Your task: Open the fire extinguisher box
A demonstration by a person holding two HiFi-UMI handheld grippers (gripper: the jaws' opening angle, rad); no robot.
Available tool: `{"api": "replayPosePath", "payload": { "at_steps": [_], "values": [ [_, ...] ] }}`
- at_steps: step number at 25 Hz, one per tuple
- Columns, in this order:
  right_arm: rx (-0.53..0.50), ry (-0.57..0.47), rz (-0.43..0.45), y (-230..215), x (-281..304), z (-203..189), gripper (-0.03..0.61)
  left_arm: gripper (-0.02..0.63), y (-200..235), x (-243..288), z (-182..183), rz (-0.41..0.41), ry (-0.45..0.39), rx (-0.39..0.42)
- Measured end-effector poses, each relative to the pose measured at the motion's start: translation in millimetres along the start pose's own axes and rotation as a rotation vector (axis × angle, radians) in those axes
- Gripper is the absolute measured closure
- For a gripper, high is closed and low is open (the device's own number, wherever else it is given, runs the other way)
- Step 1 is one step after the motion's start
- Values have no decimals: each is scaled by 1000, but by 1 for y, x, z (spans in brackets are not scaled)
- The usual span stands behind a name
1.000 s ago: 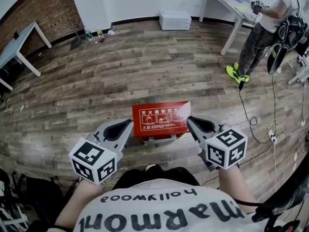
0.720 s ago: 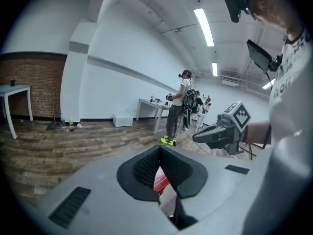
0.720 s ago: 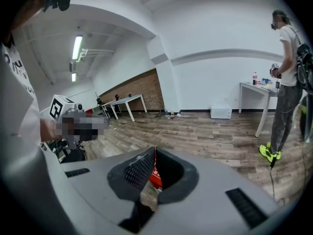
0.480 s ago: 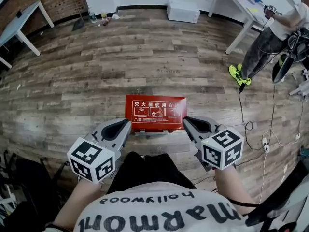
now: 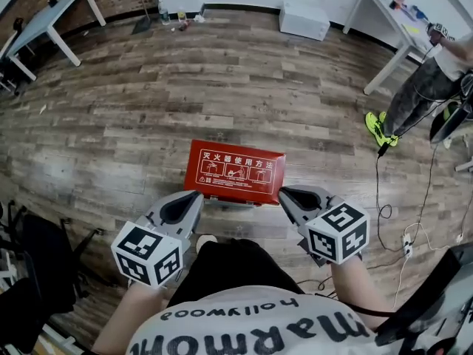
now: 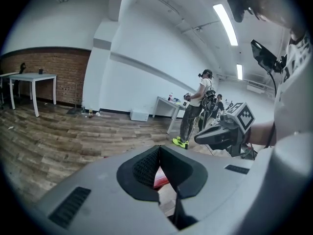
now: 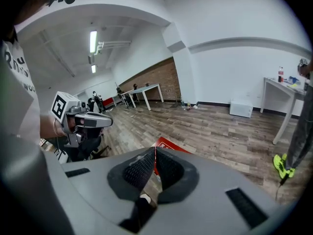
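Note:
The red fire extinguisher box [image 5: 235, 171] lies flat on the wooden floor with its white printed instructions facing up. My left gripper [image 5: 198, 194] hovers by the box's near left corner, its jaws shut and empty. By the near right corner hangs my right gripper [image 5: 281, 191], also shut with nothing in it. In the left gripper view the jaw tips [image 6: 159, 148] meet, and a sliver of the red box [image 6: 160, 178] shows below them. The right gripper view shows its tips [image 7: 155, 150] closed just short of the box [image 7: 169, 145].
A person [image 5: 436, 72] stands at the far right beside a white table [image 5: 384, 21]. A white case [image 5: 304, 21] sits by the back wall. A cable and power strip [image 5: 405, 246] lie on the floor at right. A black chair [image 5: 37, 265] stands at left.
Both grippers have sunk and come closer to the box's near edge, staying shut. The head view has tipped down, so the box sits higher in the frame.

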State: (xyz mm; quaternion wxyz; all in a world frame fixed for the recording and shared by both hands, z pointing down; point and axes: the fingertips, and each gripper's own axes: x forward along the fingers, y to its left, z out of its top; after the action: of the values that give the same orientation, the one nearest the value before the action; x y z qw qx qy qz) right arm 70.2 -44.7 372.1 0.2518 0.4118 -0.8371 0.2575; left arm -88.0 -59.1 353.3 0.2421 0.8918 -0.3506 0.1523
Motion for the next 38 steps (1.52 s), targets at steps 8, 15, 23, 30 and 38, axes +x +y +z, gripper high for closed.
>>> {"api": "replayPosePath", "payload": {
  "at_steps": [8,15,23,30,38],
  "values": [
    [-90,40,147,-3,7,-18,568,606,-9,4,-22,103,-108,-69],
    [-57,-33,190,-12,23,-31,568,606,5,19,-86,147,-55,-177],
    [-20,-18,142,-29,56,-83,568,606,38,56,-161,140,-80,-391],
    [51,-12,142,-34,95,-137,568,606,69,103,-220,-4,-180,-578],
    [50,-19,185,-35,119,-180,568,367,97,153,-287,-114,-242,-678]
  ]
}}
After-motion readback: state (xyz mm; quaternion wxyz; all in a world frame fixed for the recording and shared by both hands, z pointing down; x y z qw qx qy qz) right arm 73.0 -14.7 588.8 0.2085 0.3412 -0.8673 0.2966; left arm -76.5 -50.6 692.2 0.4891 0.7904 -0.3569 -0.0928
